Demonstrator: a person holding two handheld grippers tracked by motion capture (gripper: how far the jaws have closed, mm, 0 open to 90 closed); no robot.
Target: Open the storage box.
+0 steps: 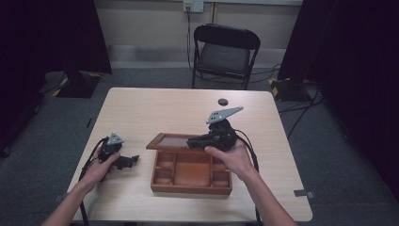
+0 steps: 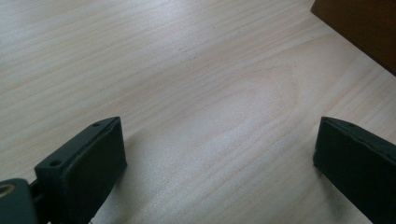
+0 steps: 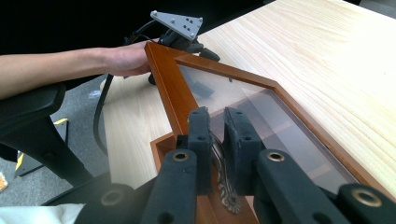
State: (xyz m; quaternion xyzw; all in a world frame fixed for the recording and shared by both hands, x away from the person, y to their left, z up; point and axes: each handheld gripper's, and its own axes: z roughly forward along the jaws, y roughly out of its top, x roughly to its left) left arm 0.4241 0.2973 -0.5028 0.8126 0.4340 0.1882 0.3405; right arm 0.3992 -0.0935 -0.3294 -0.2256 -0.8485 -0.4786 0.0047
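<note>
A wooden box with several compartments sits near the table's front edge. Its glass-paned lid is tilted up, hinged along the far side. My right gripper reaches in from the right and is shut on a small ornate metal clasp on the lid's front edge. In the right gripper view the jaws stand close together on that clasp. My left gripper rests on the table left of the box, open, with bare wood between its jaws. The box's corner lies ahead of it.
A small black round object lies on the far side of the table. A black folding chair stands behind the table. Cables trail from both grippers over the front edge. Bare tabletop stretches beyond the box.
</note>
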